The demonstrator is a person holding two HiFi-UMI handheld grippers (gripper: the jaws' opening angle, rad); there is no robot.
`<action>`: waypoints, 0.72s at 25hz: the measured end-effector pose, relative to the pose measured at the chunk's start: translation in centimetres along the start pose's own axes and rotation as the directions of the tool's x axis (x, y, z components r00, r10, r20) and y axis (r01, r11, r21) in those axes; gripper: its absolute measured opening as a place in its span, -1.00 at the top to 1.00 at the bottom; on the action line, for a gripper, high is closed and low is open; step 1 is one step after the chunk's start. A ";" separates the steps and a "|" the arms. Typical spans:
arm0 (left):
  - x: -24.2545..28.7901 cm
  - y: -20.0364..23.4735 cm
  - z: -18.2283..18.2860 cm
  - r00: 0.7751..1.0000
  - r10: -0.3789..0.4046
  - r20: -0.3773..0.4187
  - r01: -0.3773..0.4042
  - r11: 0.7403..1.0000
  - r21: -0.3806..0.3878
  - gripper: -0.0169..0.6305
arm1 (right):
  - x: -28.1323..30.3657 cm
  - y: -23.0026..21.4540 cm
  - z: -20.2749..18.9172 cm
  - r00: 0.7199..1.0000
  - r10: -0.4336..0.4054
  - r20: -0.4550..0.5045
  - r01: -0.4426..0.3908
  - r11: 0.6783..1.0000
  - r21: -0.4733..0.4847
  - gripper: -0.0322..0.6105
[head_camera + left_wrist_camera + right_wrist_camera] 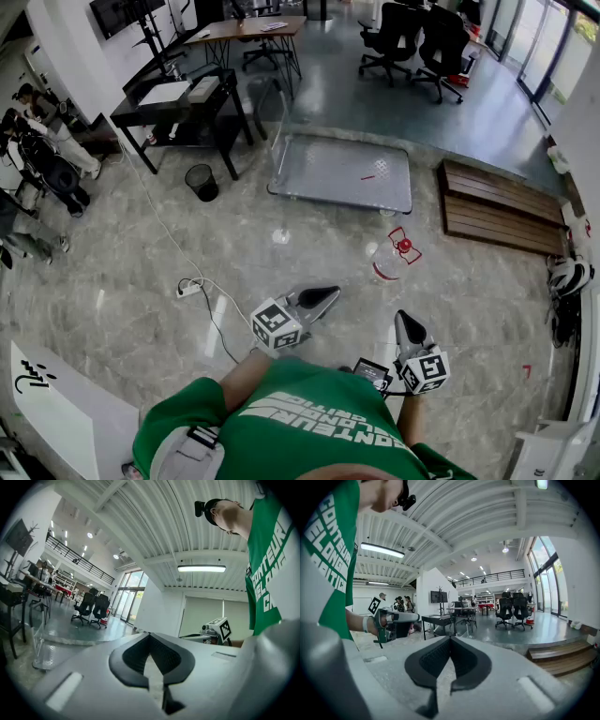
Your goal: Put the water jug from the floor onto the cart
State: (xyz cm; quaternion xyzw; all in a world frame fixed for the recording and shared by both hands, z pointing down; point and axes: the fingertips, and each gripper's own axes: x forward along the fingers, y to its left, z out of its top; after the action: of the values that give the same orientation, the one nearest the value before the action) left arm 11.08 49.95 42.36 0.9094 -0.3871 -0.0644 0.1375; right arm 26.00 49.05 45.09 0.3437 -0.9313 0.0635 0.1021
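The clear water jug (387,255) with a red cap and handle lies on the stone floor, just in front of the cart. The cart (342,173) is a flat grey platform with an upright push handle (280,127) at its left end, and its deck is bare. My left gripper (320,298) is shut and points level toward the jug from the near left, a short way off. My right gripper (409,328) is shut and empty, below the jug and tilted slightly down. Neither gripper touches the jug. In the left gripper view, the shut gripper (150,635) hides the jug. In the right gripper view, the gripper (450,639) also hides it.
A black bin (202,181) and a black desk (183,103) stand left of the cart. Wooden steps (502,202) lie at its right. A power strip with cable (190,289) lies on the floor at the left. Office chairs (412,37) stand far back, and people (37,122) sit far left.
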 end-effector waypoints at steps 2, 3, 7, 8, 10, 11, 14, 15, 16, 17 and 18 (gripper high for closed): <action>0.2 0.3 0.2 1.000 -0.006 -0.002 0.006 1.000 -0.002 0.91 | 0.3 0.0 0.2 1.000 -0.006 0.003 0.006 1.000 -0.004 0.92; 0.3 0.3 0.3 1.000 -0.010 -0.002 0.010 1.000 -0.003 0.91 | 0.3 0.0 0.3 1.000 -0.009 0.006 0.009 1.000 -0.005 0.92; 0.1 0.2 0.9 1.000 -0.010 0.007 0.010 1.000 0.000 0.91 | 0.3 -0.1 1.0 1.000 -0.007 0.016 0.007 1.000 -0.010 0.92; -0.1 0.2 1.0 1.000 -0.004 0.009 0.004 1.000 0.001 0.91 | 0.4 0.0 1.1 1.000 -0.002 0.017 0.002 1.000 -0.010 0.92; -0.5 0.6 1.0 1.000 0.009 0.010 -0.009 1.000 0.000 0.91 | 0.7 0.3 1.1 1.000 0.006 0.018 -0.006 1.000 -0.010 0.92; -0.6 0.7 1.0 1.000 0.015 0.011 -0.015 1.000 -0.002 0.91 | 0.8 0.3 1.1 1.000 0.009 0.018 -0.008 1.000 -0.010 0.92; -0.6 0.6 0.5 1.000 0.014 0.014 -0.014 1.000 -0.011 0.91 | 0.6 0.1 0.7 1.000 0.002 0.013 -0.002 1.000 -0.009 0.92; -0.6 0.4 0.3 1.000 0.010 0.014 -0.010 1.000 -0.013 0.91 | 0.4 0.1 0.5 1.000 -0.002 0.008 0.002 1.000 -0.009 0.92; -0.7 0.2 0.3 1.000 0.006 0.013 -0.005 1.000 -0.015 0.91 | 0.3 0.2 0.5 1.000 -0.005 0.003 0.005 1.000 -0.009 0.92; -0.9 0.1 0.3 1.000 0.003 0.011 -0.003 1.000 -0.016 0.91 | 0.4 0.5 0.4 1.000 -0.007 -0.002 0.007 1.000 -0.008 0.92; -1.3 0.1 0.4 1.000 0.003 0.010 -0.003 1.000 -0.016 0.91 | 0.5 0.9 0.5 1.000 -0.007 -0.006 0.007 1.000 -0.008 0.92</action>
State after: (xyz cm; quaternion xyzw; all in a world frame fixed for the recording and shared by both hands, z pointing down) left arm 9.99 50.70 42.02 0.9074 -0.3886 -0.0718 0.1431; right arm 25.01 49.30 44.68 0.3464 -0.9301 0.0603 0.1065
